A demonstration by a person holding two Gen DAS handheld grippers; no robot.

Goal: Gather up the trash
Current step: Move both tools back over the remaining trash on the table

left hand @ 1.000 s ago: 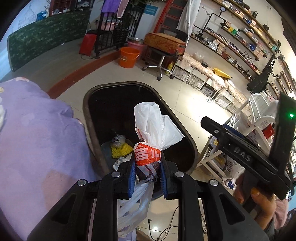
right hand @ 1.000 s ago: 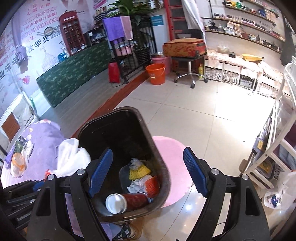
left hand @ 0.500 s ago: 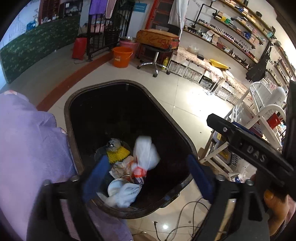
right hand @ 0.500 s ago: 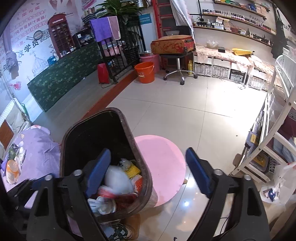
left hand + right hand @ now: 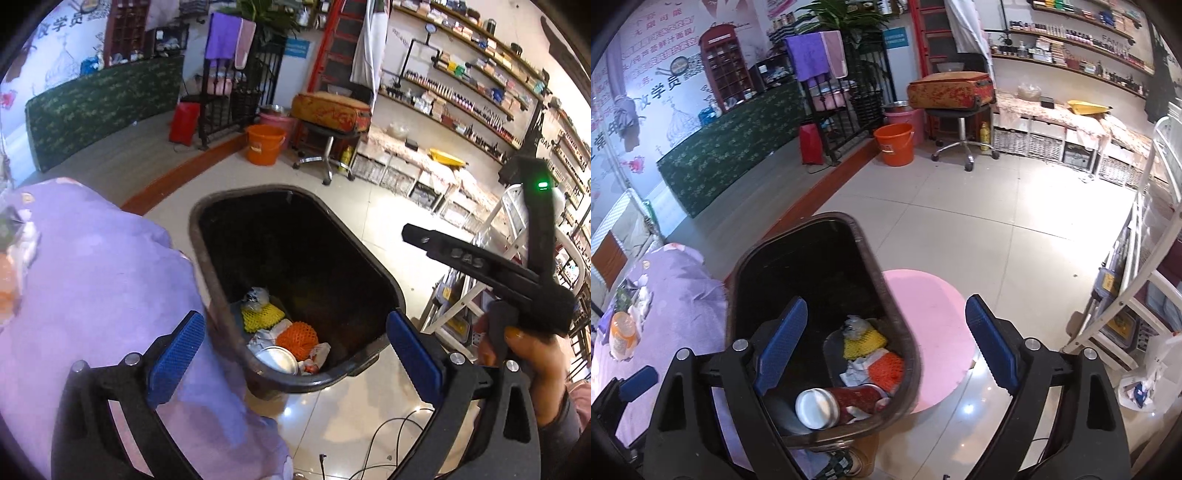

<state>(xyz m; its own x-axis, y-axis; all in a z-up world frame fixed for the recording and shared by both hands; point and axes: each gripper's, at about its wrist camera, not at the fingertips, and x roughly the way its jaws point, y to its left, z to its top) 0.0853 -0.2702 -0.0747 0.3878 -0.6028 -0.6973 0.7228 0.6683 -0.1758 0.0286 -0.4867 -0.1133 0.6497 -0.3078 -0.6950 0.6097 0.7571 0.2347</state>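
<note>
A black trash bin stands on the tiled floor beside a purple-covered table. Its bottom holds a yellow foam net, an orange foam net, a can with a silver end, and crumpled white and red plastic. My left gripper hovers above the bin's near rim. Its jaws are opening wide and nothing is between them. My right gripper hangs open and empty over the same bin. A hand holds the right gripper.
A pink round mat or stool top lies right of the bin. A white rack stands further right. Cables run on the floor below the bin. An orange bucket and a wheeled stool stand far back.
The left gripper went from shut on a white plastic bag to wide open. The bag dropped into the bin among the other trash. The right gripper stayed open and nearly still.
</note>
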